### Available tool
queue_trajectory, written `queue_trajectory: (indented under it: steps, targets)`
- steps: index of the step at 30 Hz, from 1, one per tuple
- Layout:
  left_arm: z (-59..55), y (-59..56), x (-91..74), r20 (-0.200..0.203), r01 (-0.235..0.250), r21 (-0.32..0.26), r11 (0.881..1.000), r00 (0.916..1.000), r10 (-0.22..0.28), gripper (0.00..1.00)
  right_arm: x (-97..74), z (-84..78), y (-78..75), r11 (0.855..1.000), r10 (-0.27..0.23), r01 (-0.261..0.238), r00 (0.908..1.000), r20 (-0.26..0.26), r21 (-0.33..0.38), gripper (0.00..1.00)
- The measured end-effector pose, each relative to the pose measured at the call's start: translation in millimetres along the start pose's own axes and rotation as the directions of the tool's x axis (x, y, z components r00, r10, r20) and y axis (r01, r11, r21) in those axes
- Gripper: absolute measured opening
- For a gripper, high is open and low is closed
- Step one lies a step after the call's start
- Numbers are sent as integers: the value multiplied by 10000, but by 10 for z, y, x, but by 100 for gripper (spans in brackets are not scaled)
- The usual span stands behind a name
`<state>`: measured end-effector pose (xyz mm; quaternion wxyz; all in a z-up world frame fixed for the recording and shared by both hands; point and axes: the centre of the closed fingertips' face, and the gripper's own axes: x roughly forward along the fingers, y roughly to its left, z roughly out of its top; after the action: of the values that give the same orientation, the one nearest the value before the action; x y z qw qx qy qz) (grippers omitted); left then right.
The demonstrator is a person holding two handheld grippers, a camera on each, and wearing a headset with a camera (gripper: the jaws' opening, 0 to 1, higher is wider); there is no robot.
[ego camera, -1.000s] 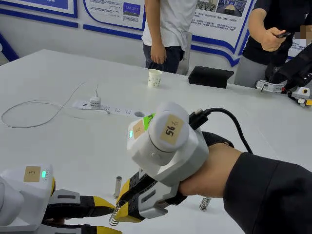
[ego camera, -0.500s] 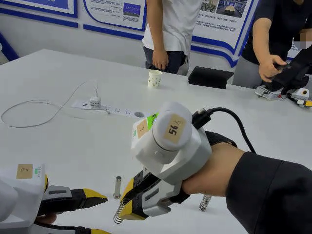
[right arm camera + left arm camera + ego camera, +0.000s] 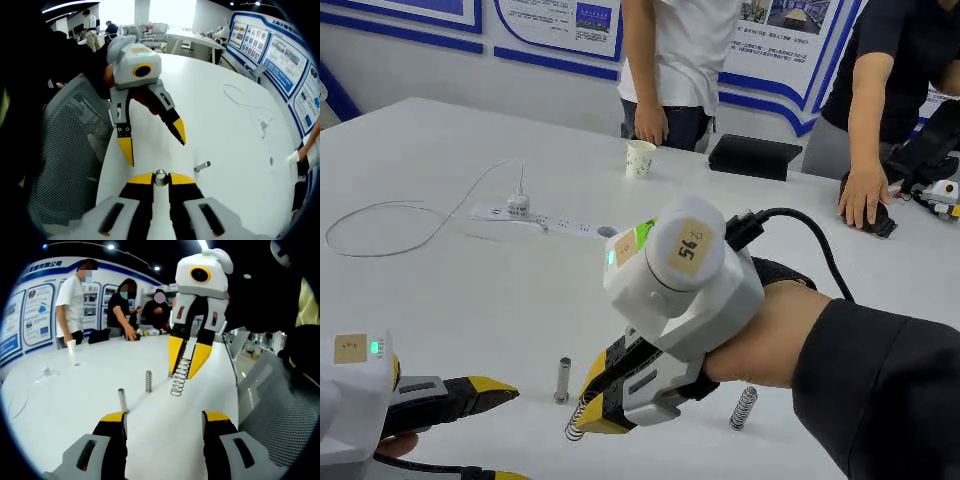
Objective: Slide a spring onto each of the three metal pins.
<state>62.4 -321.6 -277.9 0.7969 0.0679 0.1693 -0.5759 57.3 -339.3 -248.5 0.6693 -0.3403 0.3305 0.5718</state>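
- The white table (image 3: 470,290) is carrying all the parts.
- The right gripper (image 3: 592,405) is pinching one spring (image 3: 577,424) between nearly closed jaws. The spring's long axis is running on in line with the jaws, and its free end is pointing down at the tabletop near the pin.
- The left gripper (image 3: 505,435) is hovering low at the near left, jaws spread wide and gripping nothing.
- A second spring (image 3: 744,407) is standing upright beyond the right gripper, making two springs in all; whether a pin is sitting inside it cannot be told.
- One bare metal pin (image 3: 562,379) is standing upright between the grippers.
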Motion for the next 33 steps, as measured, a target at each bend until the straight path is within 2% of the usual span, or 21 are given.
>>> queue_trajectory:
  steps: [12, 22, 26, 33]
  targets:
    - [-16, 13, 14, 6, -96, -78, 9999, 10000, 96, 65, -27, -18, -95, 10000, -88, 88, 9999, -115, -28, 12]
    - [-24, 4, 10, -7, -88, -74, 9999, 10000, 88, 66, -73, 33, -312, 9992, -392, 390, 9990, -206, -92, 12]
    - [-30, -1, 9, -14, -93, -73, 9999, 10000, 93, 66, -58, 41, -428, 9986, -531, 529, 9982, -281, -67, 12]
    - [-41, -6, 8, -22, -77, -104, 9999, 10000, 77, 66, -6, 90, -544, 9981, -609, 611, 9978, -259, 59, 12]
